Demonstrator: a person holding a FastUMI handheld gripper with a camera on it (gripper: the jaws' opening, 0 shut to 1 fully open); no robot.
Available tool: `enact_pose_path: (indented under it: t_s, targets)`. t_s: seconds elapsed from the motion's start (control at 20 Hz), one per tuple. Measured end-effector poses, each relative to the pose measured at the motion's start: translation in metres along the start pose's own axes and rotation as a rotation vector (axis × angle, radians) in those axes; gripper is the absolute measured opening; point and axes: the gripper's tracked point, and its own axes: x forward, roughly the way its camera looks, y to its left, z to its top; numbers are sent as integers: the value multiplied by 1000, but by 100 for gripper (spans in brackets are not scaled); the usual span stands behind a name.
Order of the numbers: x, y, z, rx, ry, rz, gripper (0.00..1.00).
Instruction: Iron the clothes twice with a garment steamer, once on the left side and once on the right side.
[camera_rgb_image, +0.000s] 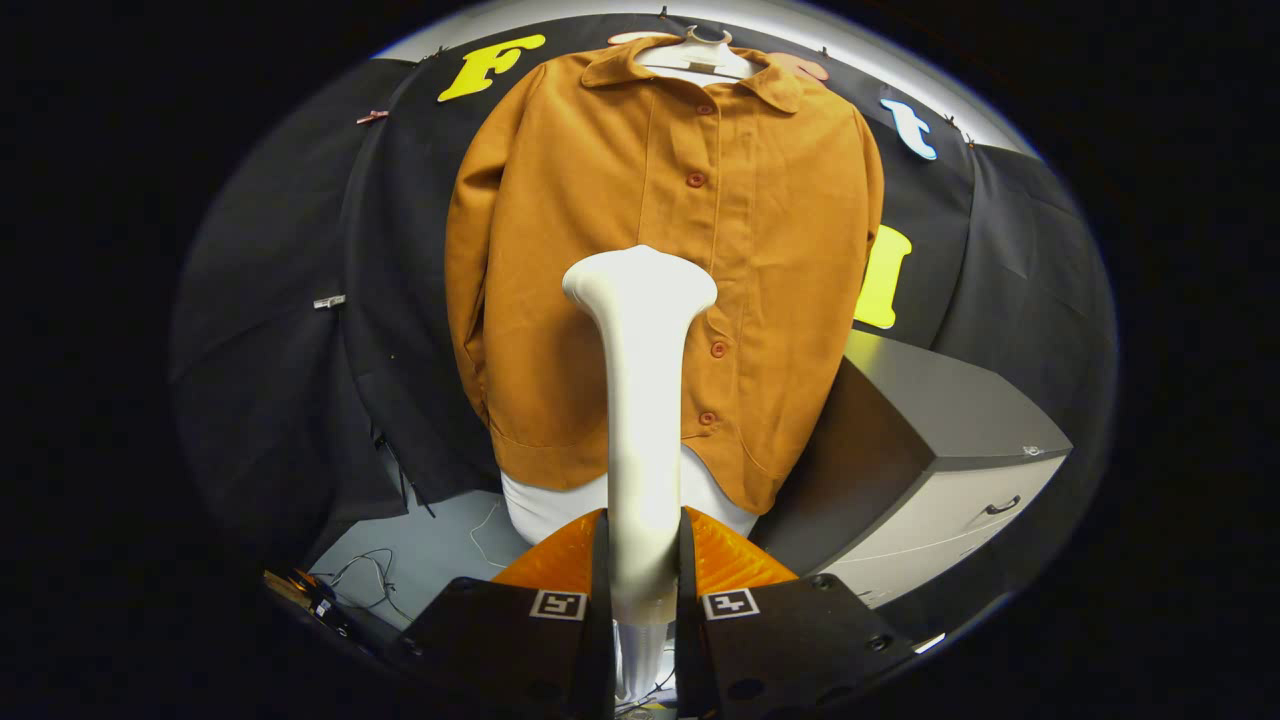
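Orange-brown buttoned cloth shirt (660, 260) hangs on a white hanger (700, 55). Before the shirt's button line stands the white plastic garment steamer (640, 400), upright, its handle clamped between both fingers (643, 575). Right of the shirt: grey cabinet (930, 450).

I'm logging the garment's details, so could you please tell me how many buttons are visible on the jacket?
4. On the orange jacket, one button sits below the collar, one at the chest, one beside the steamer that the gripper holds, one near the hem. The steamer may hide others.
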Motion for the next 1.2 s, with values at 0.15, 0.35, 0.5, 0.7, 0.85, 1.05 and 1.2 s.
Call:
enact_pose_path:
  t_s: [0.15, 0.35, 0.5, 0.7, 0.85, 1.05, 1.2]
  targets:
    - [-20, -9, 12, 14, -32, -2, 27]
    - [-50, -28, 35, 28, -85, -24, 27]
    - [-74, -43, 55, 48, -124, -46, 27]
    - [-107, -64, 86, 62, -190, -75, 27]
    - [-129, -76, 108, 75, -229, -89, 27]
    - [-149, -92, 131, 97, -261, -99, 27]
    - [-163, -105, 145, 97, -285, -104, 27]
